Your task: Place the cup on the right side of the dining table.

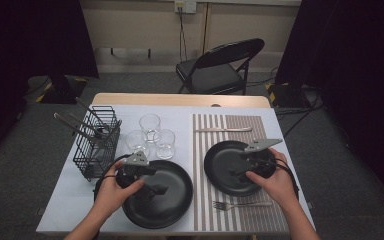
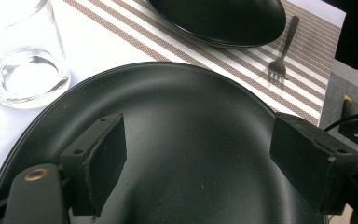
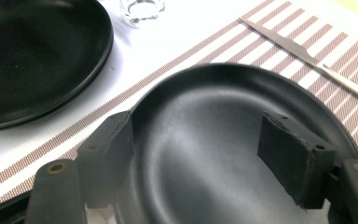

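open jaws over a black plate (image 3: 223, 140), perhaps touching its rim.

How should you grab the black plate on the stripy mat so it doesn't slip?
Probably best to take the black plate by its thin raised rim, coming from the near right edge where the right gripper hovers with open jaws. It lies flat on the striped mat, so only the rim gives something to pinch.

My high view looks forward and down over the whole table (image 1: 80, 200). Each gripper view sits close behind its jaws, a black plate (image 2: 191, 140) ahead. Both share the striped placemat (image 3: 191, 51) beyond the jaws.
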`<state>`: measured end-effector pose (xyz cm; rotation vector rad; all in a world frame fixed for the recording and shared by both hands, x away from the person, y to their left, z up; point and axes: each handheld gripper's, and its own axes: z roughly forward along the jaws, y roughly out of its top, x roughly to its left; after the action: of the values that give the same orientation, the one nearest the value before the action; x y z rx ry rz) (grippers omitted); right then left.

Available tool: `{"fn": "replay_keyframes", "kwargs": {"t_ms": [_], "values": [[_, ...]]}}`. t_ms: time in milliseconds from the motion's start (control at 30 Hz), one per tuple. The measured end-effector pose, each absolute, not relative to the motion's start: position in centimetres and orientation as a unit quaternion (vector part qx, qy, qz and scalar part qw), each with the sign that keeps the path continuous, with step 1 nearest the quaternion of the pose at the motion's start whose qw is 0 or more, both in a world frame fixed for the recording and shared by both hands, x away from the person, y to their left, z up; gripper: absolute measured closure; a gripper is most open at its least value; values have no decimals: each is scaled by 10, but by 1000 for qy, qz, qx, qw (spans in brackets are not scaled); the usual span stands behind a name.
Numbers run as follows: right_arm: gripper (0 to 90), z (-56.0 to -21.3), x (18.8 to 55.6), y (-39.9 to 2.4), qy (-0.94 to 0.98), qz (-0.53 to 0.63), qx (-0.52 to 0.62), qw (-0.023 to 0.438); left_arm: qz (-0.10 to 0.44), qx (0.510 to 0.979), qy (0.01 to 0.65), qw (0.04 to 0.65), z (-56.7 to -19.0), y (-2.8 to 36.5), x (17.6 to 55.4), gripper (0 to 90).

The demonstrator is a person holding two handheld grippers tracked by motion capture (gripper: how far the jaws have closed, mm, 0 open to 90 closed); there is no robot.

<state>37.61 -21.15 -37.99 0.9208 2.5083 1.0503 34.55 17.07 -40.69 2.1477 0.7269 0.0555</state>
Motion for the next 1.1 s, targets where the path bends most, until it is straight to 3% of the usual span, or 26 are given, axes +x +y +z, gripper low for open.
{"fn": "replay_keyframes", "kwargs": {"t_ms": [1100], "values": [[259, -361, 416, -152, 872, 367, 302, 120, 23, 859, 276, 431, -404, 175, 340, 174]]}}
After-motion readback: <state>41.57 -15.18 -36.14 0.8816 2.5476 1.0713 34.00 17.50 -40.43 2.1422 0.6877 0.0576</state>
